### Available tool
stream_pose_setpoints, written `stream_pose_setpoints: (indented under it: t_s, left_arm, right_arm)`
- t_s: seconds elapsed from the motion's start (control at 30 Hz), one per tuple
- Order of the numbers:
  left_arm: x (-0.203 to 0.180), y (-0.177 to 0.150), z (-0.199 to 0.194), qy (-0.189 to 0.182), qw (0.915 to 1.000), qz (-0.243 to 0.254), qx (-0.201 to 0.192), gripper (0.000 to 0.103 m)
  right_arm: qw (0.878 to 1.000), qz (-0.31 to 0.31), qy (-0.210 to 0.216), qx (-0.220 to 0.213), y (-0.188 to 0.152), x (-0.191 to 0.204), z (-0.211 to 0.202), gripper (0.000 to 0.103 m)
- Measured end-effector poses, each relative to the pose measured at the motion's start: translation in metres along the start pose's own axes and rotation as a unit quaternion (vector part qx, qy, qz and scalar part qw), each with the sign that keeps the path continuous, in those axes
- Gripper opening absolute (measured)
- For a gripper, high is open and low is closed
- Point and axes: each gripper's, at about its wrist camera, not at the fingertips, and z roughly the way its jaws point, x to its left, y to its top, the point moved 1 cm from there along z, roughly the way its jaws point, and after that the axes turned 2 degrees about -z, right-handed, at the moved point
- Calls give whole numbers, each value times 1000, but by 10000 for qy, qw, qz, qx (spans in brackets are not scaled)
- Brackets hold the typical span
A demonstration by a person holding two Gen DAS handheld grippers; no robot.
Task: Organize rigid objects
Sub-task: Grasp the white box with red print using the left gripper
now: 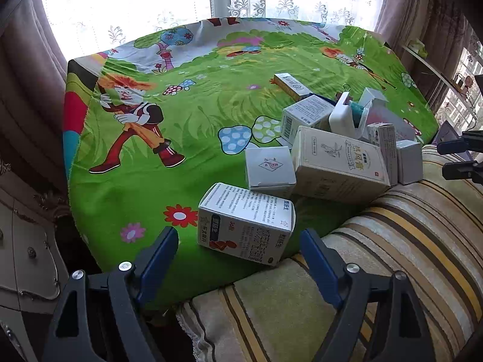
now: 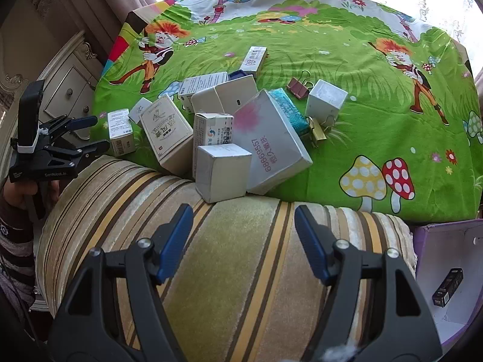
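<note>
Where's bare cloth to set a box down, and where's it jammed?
Free: the green cloth right of the binder clips and beyond the long narrow box, and the cloth left of the pile. Crowded: boxes bunched along the striped cushion edge, around the pink-printed box.

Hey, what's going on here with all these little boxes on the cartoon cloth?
A person holds a pair of tongs in each hand over a pile of small cartons on a green cartoon cloth. Neither pair holds anything. The left tongs stand open near a white carton with red print. The right tongs hang open above a striped cushion. A purple box at the right holds one dark item.
</note>
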Motion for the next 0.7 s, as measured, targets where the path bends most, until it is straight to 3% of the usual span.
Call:
stream_pose_setpoints:
  t_s: [0.7]
  left_arm:
    - [2,13,22,-605,9967,540,48,85]
  right_arm:
    - [9976,-528,295,324,39,15,46,73]
